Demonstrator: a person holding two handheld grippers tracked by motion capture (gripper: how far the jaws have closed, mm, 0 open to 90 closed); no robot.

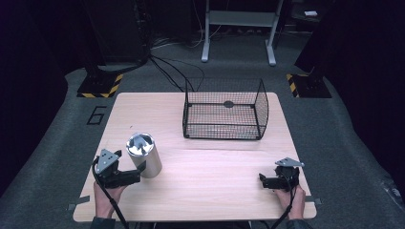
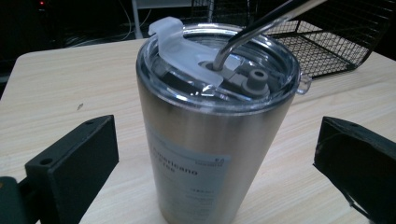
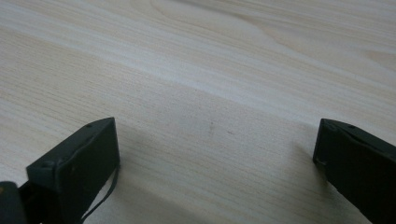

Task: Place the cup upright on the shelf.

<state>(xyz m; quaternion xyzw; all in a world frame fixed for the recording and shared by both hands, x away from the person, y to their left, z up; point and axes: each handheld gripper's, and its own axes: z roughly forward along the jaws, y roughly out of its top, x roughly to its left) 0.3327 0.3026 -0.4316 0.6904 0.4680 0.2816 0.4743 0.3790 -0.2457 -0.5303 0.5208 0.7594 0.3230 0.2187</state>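
Observation:
A brushed-steel tumbler (image 1: 144,155) (image 2: 201,154) with a printed label stands upright at the table's front left. It has a clear lid (image 2: 187,51), and a metal straw (image 2: 261,23) goes through it. My left gripper (image 1: 137,171) (image 2: 215,135) is open, one jaw on each side of the tumbler's lower body with a gap on both sides. At the front right, my right gripper (image 1: 263,180) (image 3: 215,135) is held low over bare wood, open, with nothing between its jaws.
A black wire basket (image 1: 224,110) (image 2: 336,42) stands at the back middle of the light wooden table (image 1: 210,171), open at the top. Beyond the table are grey carpet, cables and stand feet with hazard stripes.

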